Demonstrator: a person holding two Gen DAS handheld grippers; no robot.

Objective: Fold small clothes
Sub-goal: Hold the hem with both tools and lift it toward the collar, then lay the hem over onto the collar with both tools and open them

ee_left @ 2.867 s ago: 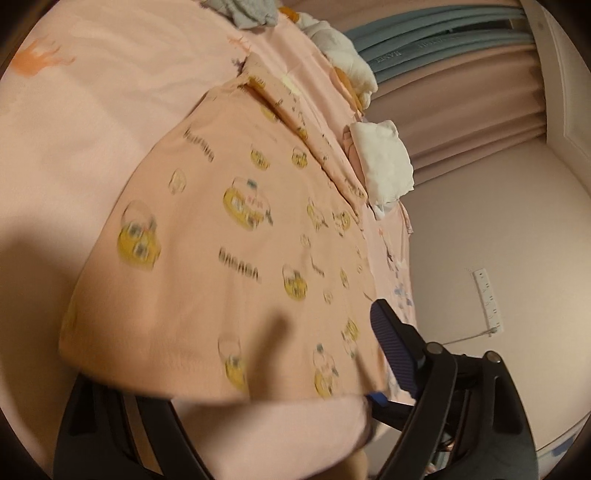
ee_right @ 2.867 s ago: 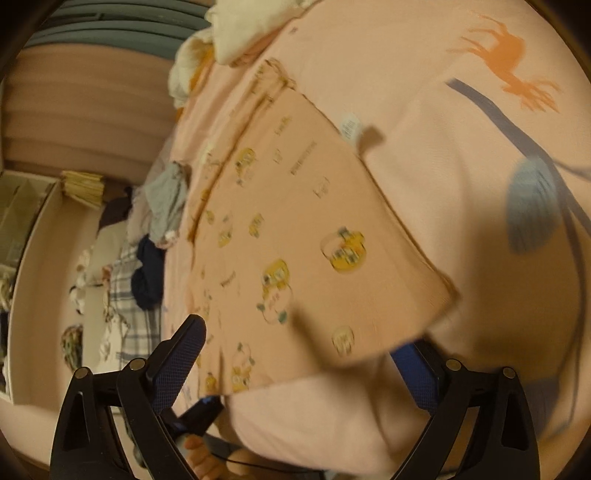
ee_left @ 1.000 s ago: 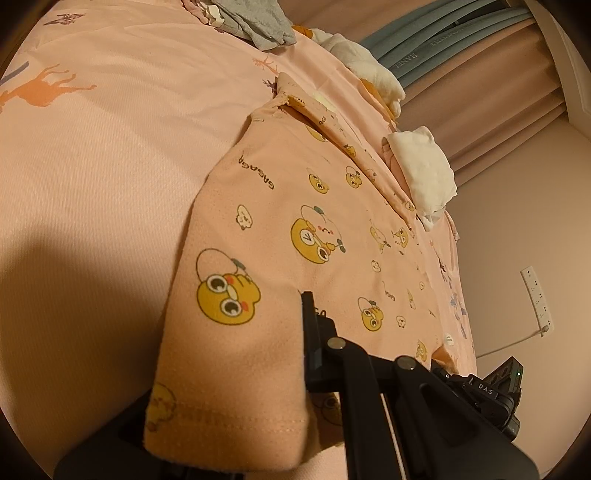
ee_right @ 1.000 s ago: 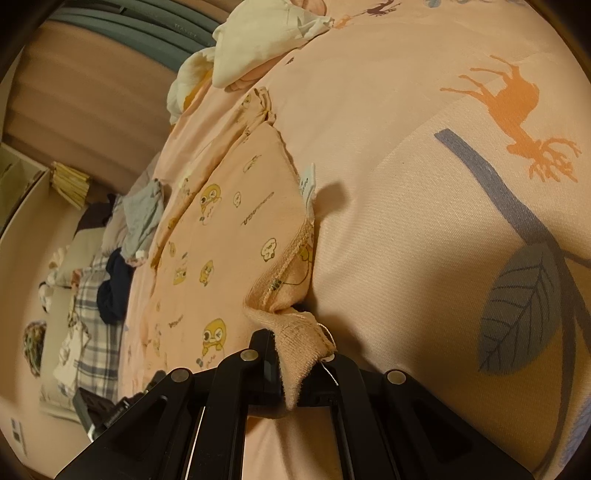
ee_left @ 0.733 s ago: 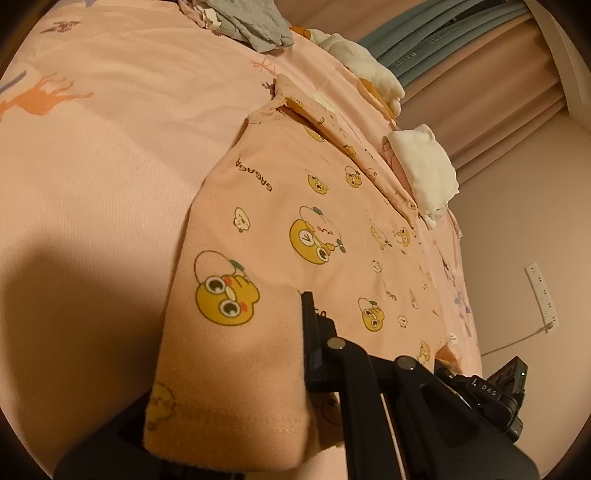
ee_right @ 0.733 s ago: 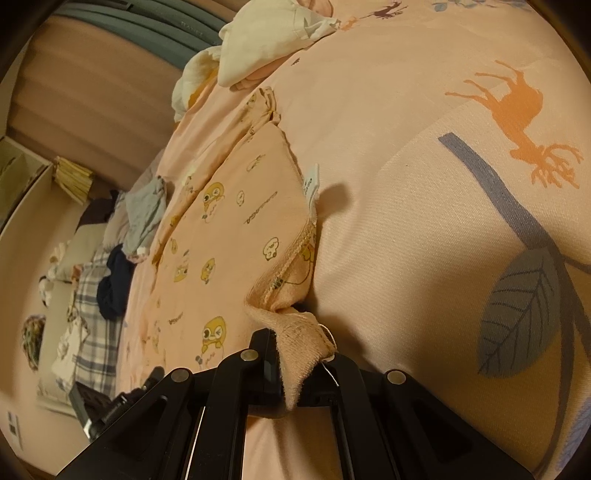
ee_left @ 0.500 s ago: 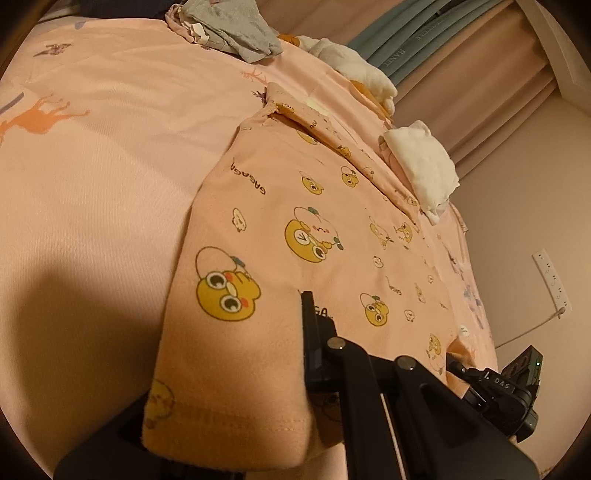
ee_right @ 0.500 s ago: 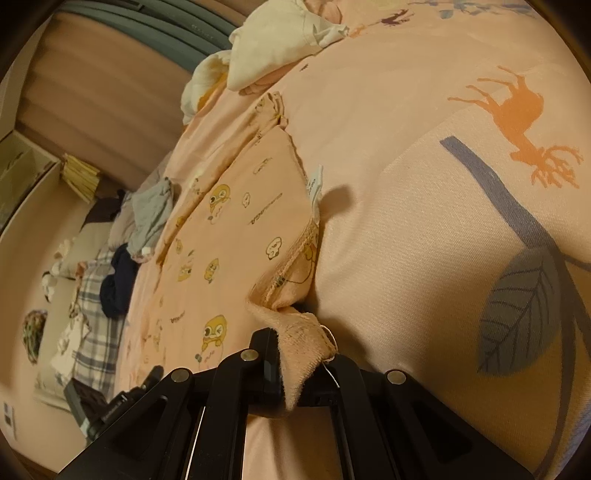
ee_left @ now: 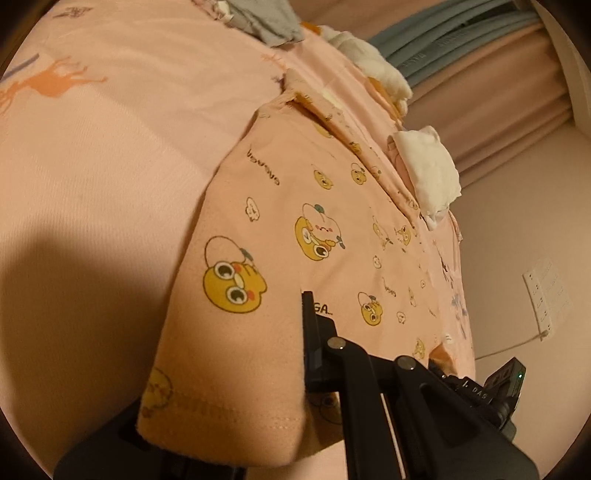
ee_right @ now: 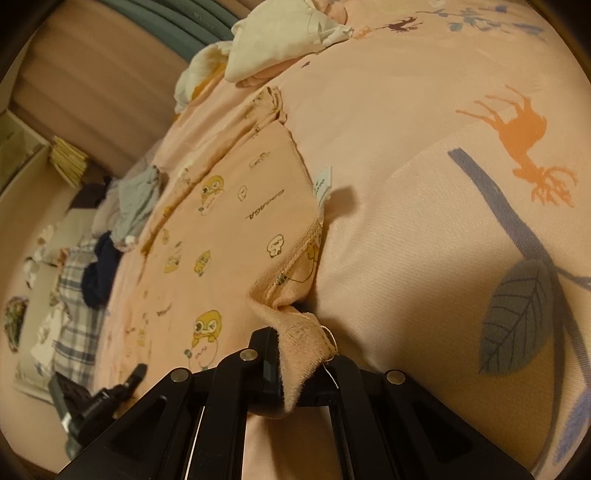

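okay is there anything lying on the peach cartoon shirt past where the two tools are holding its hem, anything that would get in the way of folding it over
Nothing visible lies on the peach shirt; its printed face is bare up to the collar. The white cloth sits off its far side edge, and the grey garment lies beyond the collar. The left tool and right tool are both clamped on the hem.

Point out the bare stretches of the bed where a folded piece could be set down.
Bare bedspread lies between the printed garment and the orange deer print, and on toward the leaf print. Crowded: the white clothes at the far end near the curtain, and the grey garment. Both grippers, left and right, grip the garment's hem.
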